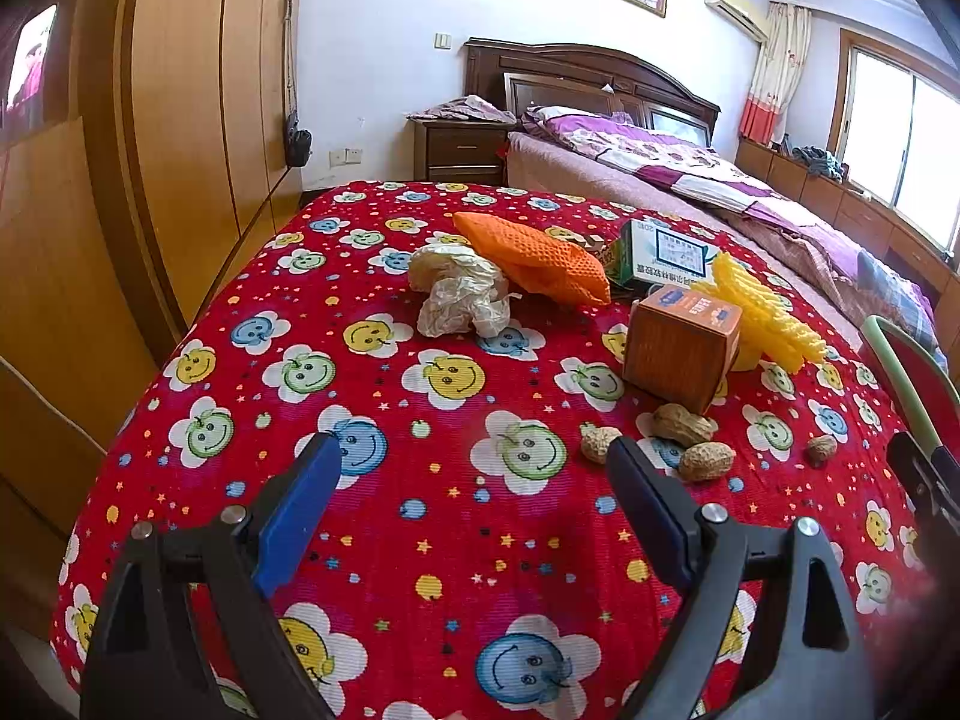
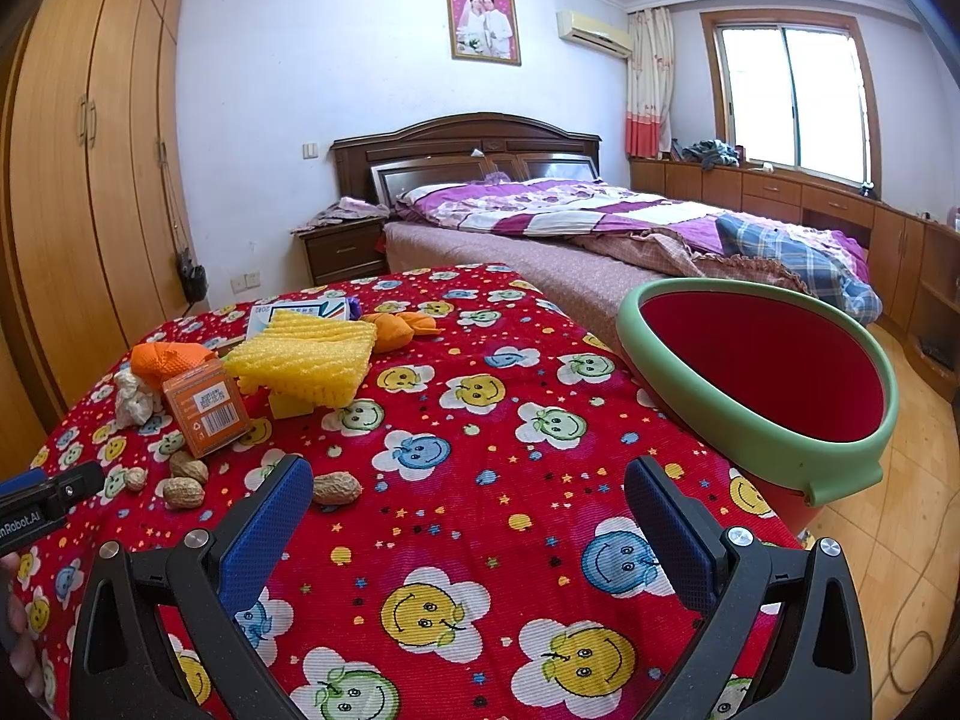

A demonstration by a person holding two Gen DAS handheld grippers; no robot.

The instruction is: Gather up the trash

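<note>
Our left gripper (image 1: 474,462) and right gripper (image 2: 468,492) both gape empty over the red cloth (image 1: 384,516). Peanuts (image 1: 684,423), box (image 1: 681,345) and paper wad (image 1: 459,291) sit centre-frame; only the right view shows the bin (image 2: 774,450), probably beside the table, with the bed (image 2: 576,210) behind it.

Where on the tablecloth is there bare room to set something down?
Free: the near cloth between both open grippers and the peanuts, and the strip between the yellow foam net and the bin. Crowded: the far cluster around the orange box and crumpled paper.
</note>
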